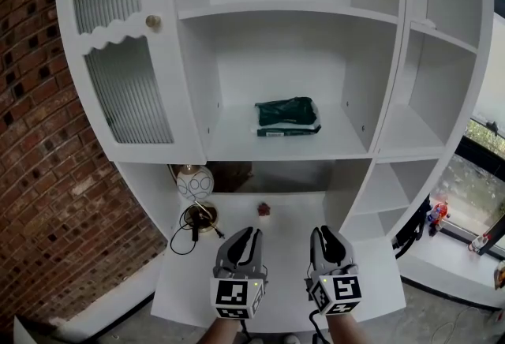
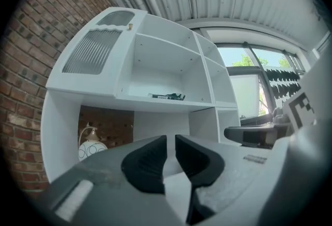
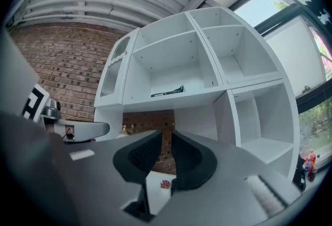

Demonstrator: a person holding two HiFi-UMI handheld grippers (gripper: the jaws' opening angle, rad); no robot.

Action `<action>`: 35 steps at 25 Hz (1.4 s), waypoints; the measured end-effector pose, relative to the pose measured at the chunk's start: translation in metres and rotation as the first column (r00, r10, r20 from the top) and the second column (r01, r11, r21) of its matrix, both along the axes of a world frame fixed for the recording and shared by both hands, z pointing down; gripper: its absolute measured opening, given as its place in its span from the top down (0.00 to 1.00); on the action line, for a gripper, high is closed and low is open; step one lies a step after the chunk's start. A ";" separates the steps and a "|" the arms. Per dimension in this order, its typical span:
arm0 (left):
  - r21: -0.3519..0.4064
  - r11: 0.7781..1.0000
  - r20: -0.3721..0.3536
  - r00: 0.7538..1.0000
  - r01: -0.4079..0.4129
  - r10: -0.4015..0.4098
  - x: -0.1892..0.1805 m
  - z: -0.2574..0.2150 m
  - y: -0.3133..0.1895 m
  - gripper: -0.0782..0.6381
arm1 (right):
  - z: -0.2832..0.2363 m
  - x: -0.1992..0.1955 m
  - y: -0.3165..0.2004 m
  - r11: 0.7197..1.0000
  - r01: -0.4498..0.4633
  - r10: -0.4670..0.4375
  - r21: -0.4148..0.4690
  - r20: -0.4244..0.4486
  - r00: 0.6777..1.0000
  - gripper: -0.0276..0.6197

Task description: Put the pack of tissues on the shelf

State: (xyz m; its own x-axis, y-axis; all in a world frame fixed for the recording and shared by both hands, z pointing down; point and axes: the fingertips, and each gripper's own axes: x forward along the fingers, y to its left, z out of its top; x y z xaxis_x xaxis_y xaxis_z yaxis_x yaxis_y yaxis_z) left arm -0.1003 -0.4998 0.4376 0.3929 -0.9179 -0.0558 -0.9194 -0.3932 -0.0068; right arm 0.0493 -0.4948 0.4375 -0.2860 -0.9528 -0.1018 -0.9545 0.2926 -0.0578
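Now the pack of tissues [image 1: 287,115] is seen lying flat on the middle shelf [image 1: 229,141], well back from its front edge and well apart from both tools. The left gripper [image 1: 249,234] and right gripper [image 1: 324,233] are held low over the worktop [image 1: 288,200], pointing level at the cabinet. Each pair of jaws is drawn nearly together with only a slit left, and nothing is held between them. The pack is judged light and soft, likely to squash under pressure. Its dark wrap is probably slick film, though that is not clear at this range. A hold across the narrow middle would be best.
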 end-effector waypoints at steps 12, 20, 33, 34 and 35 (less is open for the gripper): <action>0.040 0.999 0.017 0.999 0.034 -0.035 -0.005 0.001 0.006 0.88 | 0.006 0.001 0.009 1.000 -0.005 0.005 -0.002 0.021 1.000 0.94; 0.043 0.998 0.045 0.998 0.041 -0.043 -0.006 0.006 0.005 0.88 | 0.011 -0.007 0.015 1.000 0.015 -0.015 -0.004 0.023 1.000 0.95; 0.063 0.997 0.056 0.998 0.034 -0.037 -0.005 -0.003 0.004 0.88 | -0.008 -0.008 0.007 0.999 -0.033 0.033 0.030 -0.015 0.999 0.96; 0.066 0.997 0.057 0.998 0.031 -0.035 -0.004 -0.004 0.004 0.88 | -0.012 -0.009 0.007 0.999 -0.035 0.036 0.041 -0.026 0.999 0.96; 0.069 0.997 0.058 0.998 0.029 -0.033 -0.004 -0.006 0.004 0.88 | -0.017 -0.011 0.006 0.998 -0.033 0.035 0.052 -0.033 0.999 0.96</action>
